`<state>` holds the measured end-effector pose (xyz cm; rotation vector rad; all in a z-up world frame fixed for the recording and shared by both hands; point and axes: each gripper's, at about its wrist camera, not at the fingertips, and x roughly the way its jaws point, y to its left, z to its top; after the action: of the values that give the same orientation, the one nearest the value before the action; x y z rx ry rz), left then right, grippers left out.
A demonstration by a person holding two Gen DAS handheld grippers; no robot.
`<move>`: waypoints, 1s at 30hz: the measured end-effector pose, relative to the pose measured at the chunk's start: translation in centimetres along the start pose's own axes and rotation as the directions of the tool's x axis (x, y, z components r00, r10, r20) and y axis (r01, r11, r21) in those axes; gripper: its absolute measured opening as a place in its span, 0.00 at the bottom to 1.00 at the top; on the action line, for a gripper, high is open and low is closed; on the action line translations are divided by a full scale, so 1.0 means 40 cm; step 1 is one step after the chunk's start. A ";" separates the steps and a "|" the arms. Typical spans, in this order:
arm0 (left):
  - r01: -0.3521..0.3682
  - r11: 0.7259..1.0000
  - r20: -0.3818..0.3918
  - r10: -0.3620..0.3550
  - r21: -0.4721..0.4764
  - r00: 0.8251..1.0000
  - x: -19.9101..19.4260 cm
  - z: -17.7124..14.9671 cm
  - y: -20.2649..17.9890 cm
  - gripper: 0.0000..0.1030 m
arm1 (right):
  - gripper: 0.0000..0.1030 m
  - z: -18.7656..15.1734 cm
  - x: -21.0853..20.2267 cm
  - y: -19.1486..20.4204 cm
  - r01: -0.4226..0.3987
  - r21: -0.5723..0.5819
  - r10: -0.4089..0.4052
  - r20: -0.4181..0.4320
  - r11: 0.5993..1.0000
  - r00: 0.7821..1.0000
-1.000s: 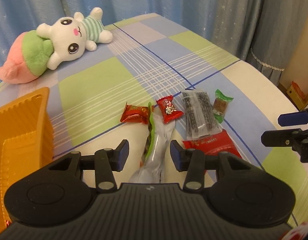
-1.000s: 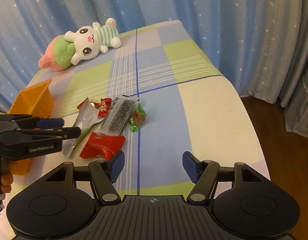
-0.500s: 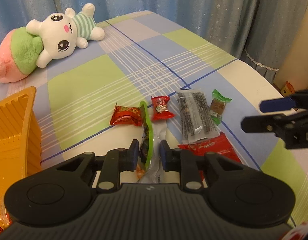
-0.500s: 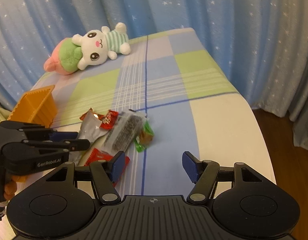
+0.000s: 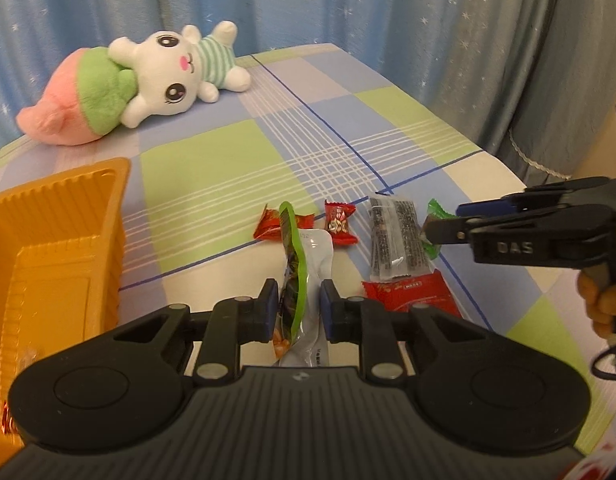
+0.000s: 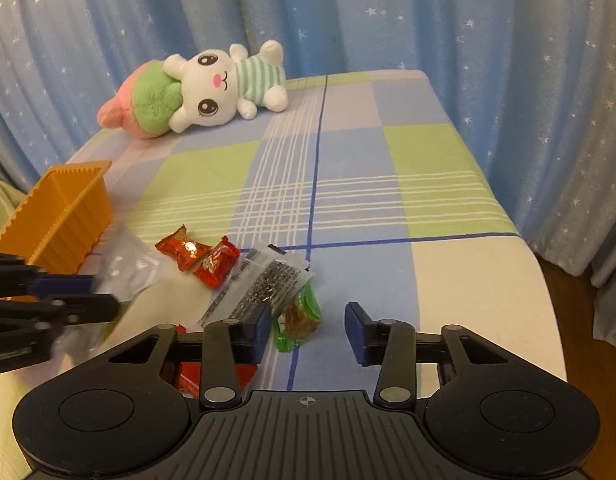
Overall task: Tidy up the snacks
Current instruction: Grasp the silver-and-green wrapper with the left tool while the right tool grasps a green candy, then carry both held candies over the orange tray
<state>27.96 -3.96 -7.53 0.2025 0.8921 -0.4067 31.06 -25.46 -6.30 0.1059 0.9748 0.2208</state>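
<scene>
left gripper (image 5: 295, 307): pads clamped on the long silver foil pouch with the green edge (image 5: 297, 276), which stands on edge between them
right gripper (image 6: 307, 330): jaws apart and just been closing, small green-wrapped candy (image 6: 297, 317) sits between the fingers, closer to the left one, not pinched
rest of the snacks: two red candies (image 6: 197, 254) and the clear sesame bar packet (image 6: 263, 282) lie on the checked tablecloth (image 6: 388, 184)
orange plastic tray (image 5: 47, 248): off to the left

Tray (image 5: 67, 240) left of snacks (image 5: 340, 224); plush (image 5: 163, 80) probably behind.
</scene>
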 end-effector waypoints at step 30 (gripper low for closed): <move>0.021 0.994 0.091 -0.011 -0.106 0.996 -0.240 -0.117 0.027 0.20 | 0.13 -0.062 -0.253 0.129 -0.091 0.016 0.089 0.087 0.996 0.992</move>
<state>19.73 1.07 -2.83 0.0776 0.8247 -0.3791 22.81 -22.83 1.46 0.1769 0.8869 0.2872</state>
